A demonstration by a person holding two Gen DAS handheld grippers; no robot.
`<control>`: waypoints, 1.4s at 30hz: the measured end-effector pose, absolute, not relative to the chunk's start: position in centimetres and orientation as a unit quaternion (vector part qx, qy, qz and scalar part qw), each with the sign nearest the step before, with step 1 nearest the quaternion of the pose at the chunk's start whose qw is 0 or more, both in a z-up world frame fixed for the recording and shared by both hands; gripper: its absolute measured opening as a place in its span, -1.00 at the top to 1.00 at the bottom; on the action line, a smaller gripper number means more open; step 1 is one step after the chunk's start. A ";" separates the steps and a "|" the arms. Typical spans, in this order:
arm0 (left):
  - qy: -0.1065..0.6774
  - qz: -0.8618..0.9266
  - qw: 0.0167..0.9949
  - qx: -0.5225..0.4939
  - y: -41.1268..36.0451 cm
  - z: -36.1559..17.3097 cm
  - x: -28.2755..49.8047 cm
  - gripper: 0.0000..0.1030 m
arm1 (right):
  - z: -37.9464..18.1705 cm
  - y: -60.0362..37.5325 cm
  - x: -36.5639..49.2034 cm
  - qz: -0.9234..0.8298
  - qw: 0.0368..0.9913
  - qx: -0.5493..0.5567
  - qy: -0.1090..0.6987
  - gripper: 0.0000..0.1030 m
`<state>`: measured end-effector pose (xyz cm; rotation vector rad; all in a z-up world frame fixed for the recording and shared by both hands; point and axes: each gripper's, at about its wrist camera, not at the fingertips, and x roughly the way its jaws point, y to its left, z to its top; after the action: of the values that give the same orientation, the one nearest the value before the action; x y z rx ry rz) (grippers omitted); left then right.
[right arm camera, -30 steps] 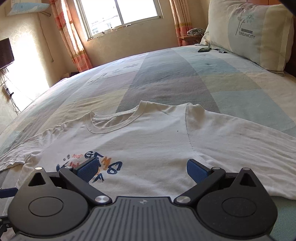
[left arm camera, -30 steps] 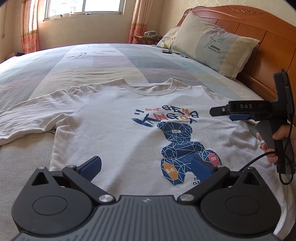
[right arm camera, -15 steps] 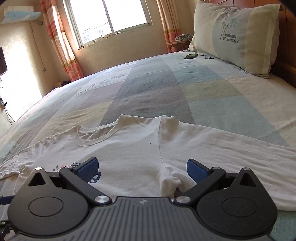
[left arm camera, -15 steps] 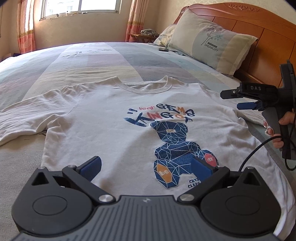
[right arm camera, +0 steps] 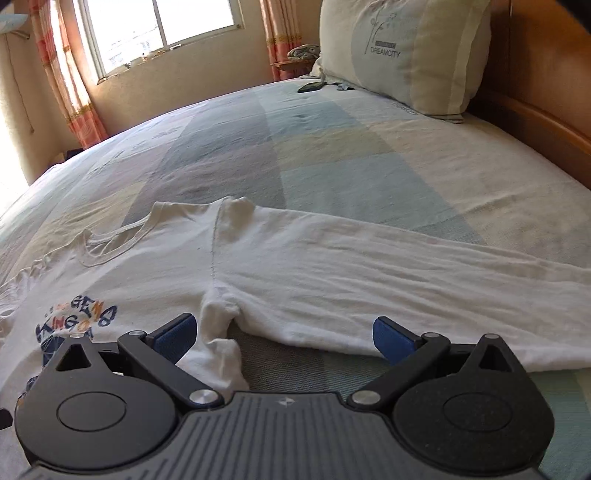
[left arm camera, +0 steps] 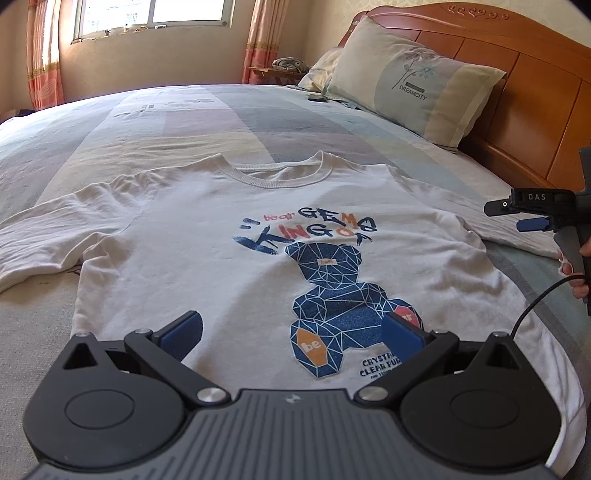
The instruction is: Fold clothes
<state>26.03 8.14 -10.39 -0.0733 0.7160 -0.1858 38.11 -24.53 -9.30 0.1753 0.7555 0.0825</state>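
A white long-sleeved T-shirt (left arm camera: 207,258) with a blue bear print lies flat and face up on the bed, sleeves spread to both sides. My left gripper (left arm camera: 291,332) hovers open over the shirt's lower front, nothing between its blue pads. In the right wrist view, my right gripper (right arm camera: 282,334) is open just above the armpit where the right sleeve (right arm camera: 388,269) joins the body of the shirt (right arm camera: 147,269). The right gripper (left arm camera: 517,216) also shows at the right edge of the left wrist view, held by a hand (left arm camera: 580,266).
The bed has a pastel patchwork sheet (left arm camera: 221,122). A pillow (left arm camera: 413,77) leans on the wooden headboard (left arm camera: 535,85), and the pillow (right arm camera: 402,48) also shows in the right wrist view. A dark phone (right arm camera: 310,86) lies near the pillow. A window (right arm camera: 162,29) and curtains stand behind.
Both grippers have drifted right along the shirt. The right gripper's view moved from the chest to the right armpit and sleeve. Both stayed open.
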 end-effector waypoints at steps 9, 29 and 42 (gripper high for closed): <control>0.356 -0.095 0.929 -0.029 7.8 -10.6 26.2 -0.98 | -11.1 -29.8 38.8 -0.059 0.922 0.050 0.378 -1.00; 0.356 -0.103 0.929 -0.017 6.8 -10.5 26.0 -0.98 | -10.6 -35.2 40.9 -0.137 0.892 0.071 0.425 -1.00; 0.359 -0.098 0.928 -0.014 6.6 -10.9 26.6 -0.98 | -10.6 -38.6 45.0 -0.151 0.891 0.071 0.421 -1.00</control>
<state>26.63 6.59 -10.86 -0.0289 0.7353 -0.2009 44.97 -38.57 -10.58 0.1466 0.8745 -0.3143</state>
